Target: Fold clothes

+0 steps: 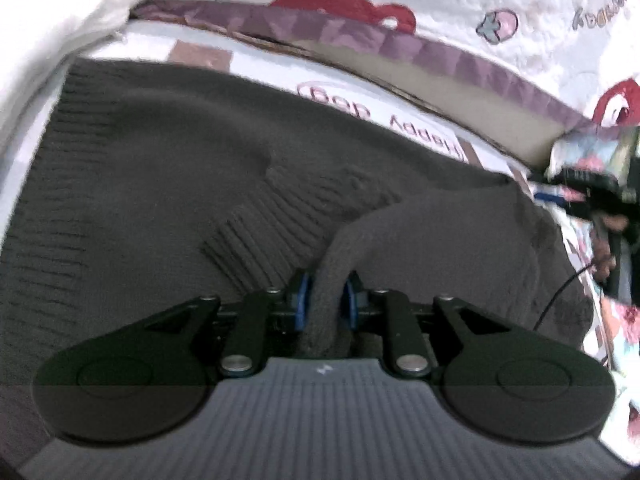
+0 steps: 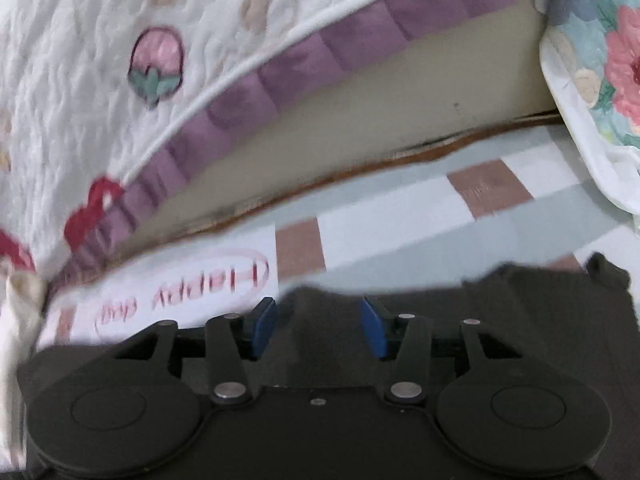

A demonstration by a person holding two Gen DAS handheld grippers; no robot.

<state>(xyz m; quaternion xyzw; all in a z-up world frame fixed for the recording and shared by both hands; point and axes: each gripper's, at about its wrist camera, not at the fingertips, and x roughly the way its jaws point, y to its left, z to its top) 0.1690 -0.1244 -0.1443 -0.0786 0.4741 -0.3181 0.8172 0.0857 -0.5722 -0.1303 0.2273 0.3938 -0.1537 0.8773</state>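
Note:
A dark grey knit sweater lies spread on the bed sheet, its ribbed hem at the left and a ribbed cuff in the middle. My left gripper is shut on a fold of the sweater's sleeve, which arches up and to the right from the blue pads. In the right wrist view my right gripper has its blue pads apart with the sweater's dark edge lying between and under them; it does not look clamped.
The sheet is white and pale green with brown squares and a "Happy day" print. A quilted strawberry blanket with a purple border hangs behind. A floral pillow lies at the right. White cloth lies at the upper left.

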